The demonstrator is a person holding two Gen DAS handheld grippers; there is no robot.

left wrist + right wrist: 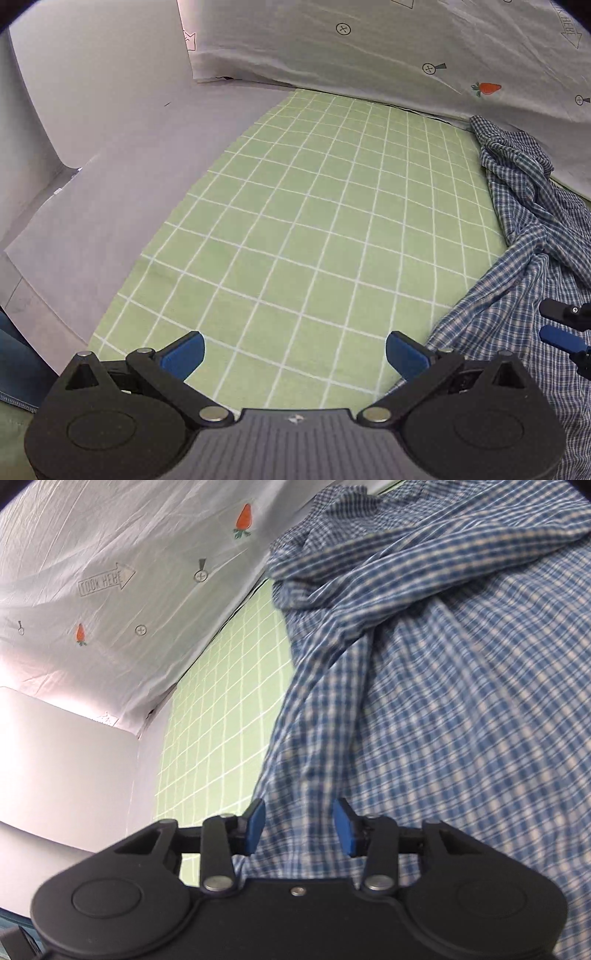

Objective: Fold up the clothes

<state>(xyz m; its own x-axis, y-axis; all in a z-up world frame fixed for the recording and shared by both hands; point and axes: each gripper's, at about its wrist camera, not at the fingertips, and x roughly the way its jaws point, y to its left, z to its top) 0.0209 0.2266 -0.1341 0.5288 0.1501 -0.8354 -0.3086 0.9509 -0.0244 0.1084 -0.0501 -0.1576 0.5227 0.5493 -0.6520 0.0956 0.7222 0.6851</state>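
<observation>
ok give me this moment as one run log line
task: fold clothes | left gripper: open, empty, over green sheet | right gripper: partly closed around checked shirt fabric, pinch unclear | shirt: crumpled, unfolded

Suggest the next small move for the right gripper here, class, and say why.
Probably close the right gripper on the checked shirt: its pads straddle a fold of cloth but don't clearly pinch it, while the left gripper hangs open over the green sheet.
</observation>
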